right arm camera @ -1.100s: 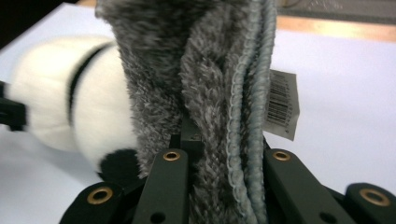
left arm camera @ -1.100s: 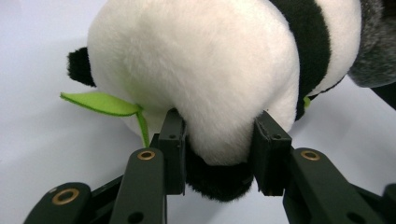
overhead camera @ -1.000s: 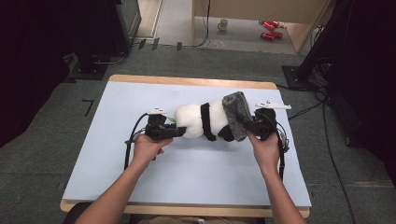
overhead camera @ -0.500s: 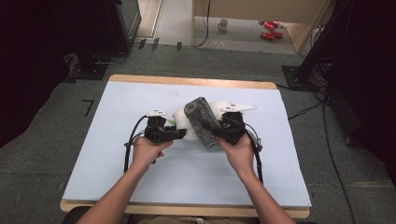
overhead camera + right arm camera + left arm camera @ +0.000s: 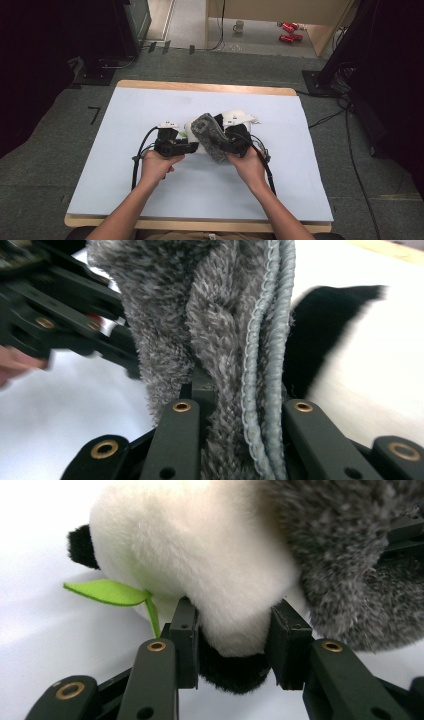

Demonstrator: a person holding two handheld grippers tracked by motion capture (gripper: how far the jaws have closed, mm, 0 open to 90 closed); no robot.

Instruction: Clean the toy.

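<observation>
A black-and-white plush panda [image 5: 235,120] [image 5: 200,565] lies on the white sheet [image 5: 150,110] in the middle of the table. My left gripper [image 5: 192,148] [image 5: 232,640] is shut on its white and black lower part, next to a green felt leaf [image 5: 107,591]. A folded grey fluffy towel [image 5: 210,136] [image 5: 220,330] drapes over the panda's middle. My right gripper [image 5: 231,145] [image 5: 235,405] is shut on that towel, whose stitched edge [image 5: 270,365] runs up between the jaws. The left gripper's black frame [image 5: 60,315] shows beyond the towel in the right gripper view.
The wooden table edge [image 5: 200,86] frames the sheet. Cables [image 5: 140,150] trail from both grippers toward me. On the floor beyond stand a cup [image 5: 239,26], red cans [image 5: 287,31] and dark equipment racks [image 5: 125,25]; more cables [image 5: 345,115] lie at the right.
My right hand has carried the grey towel leftward from the panda's right end onto its middle, close to the left gripper. The left hand has stayed put.
</observation>
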